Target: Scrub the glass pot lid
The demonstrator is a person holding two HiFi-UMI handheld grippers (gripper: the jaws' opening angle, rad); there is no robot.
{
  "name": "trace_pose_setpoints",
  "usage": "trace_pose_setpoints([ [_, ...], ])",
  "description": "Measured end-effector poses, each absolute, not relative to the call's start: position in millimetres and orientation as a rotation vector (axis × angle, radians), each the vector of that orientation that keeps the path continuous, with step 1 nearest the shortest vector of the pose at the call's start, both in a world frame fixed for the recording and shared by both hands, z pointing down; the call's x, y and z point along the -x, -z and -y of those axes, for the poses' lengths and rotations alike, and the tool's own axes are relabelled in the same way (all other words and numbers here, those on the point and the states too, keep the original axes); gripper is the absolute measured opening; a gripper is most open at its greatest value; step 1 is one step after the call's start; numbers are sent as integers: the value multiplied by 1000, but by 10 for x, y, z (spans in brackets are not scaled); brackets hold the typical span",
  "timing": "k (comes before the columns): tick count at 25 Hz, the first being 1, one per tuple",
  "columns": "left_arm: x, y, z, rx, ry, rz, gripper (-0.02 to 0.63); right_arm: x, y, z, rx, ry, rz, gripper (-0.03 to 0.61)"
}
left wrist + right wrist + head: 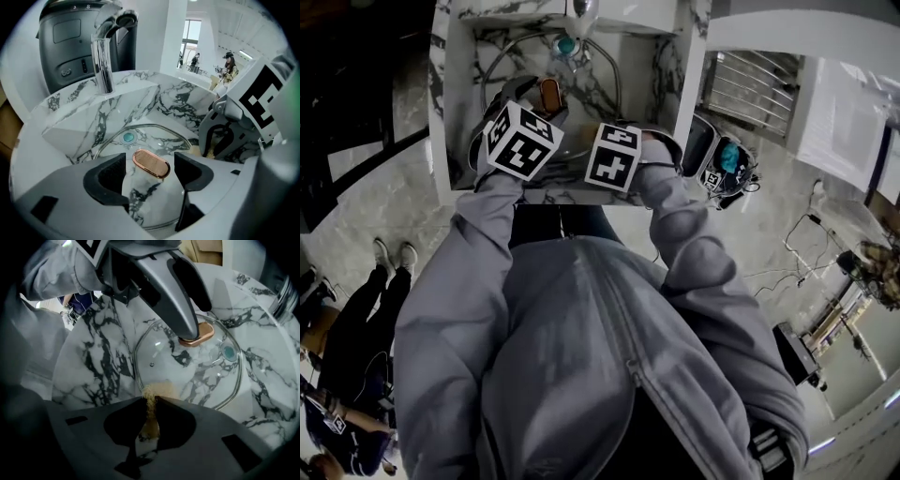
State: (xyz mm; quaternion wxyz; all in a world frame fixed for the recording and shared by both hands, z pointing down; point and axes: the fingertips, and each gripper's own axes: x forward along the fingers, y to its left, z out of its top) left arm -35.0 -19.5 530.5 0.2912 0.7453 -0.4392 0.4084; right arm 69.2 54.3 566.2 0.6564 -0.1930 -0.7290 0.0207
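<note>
The glass pot lid (187, 366) lies tilted in the marble sink (93, 362), its steel rim showing as an arc in the head view. My left gripper (150, 171) is shut on the lid's copper-topped knob (151, 163), which sits between its two dark pads. In the right gripper view its fingers (180, 310) reach down onto the knob (199, 333). My right gripper (151, 401) is shut on a yellowish scrub sponge (151, 397), whose tip rests against the lid's near rim. In the head view the two marker cubes (520, 141) (614, 155) hide most of both grippers.
A teal drain plug (127, 137) sits in the sink bottom under the lid. A chrome faucet (105, 51) stands at the back edge, with a black appliance (70, 47) behind it. A metal rack (750, 89) lies right of the sink. People stand on the floor at the lower left (356, 309).
</note>
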Motion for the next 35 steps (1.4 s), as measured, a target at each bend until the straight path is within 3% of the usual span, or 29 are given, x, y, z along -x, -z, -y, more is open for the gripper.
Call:
trace_pose_setpoints([
  [2,367,-5116,67,-1990,-1077,1189,343,-669,-5448,-628,396,-63,1708,57],
  [7,433,-4530,-179,-2010,-1110,1326,80,-633,-4789,-645,238,-27,1833,57],
  [9,441,-4264,-270,-2022,-1090,1384,21,-628,-4510,-621,171,21,1871,57],
  [17,328,-3101,-477,-2163,-1045,1560,15,-758,-3186,-351,-246,210,2077,57],
  [25,250,-1900,-533,-2278,-767,1876,15,-851,-1795,-219,-789,291,2415,57],
  [31,143,-1386,-719,-2264,-344,1982,15,-957,-1284,-329,-1057,66,2691,57],
  [35,190,-1309,-813,-2228,-251,2044,15,-1014,-1243,-338,-1149,-129,2787,57],
])
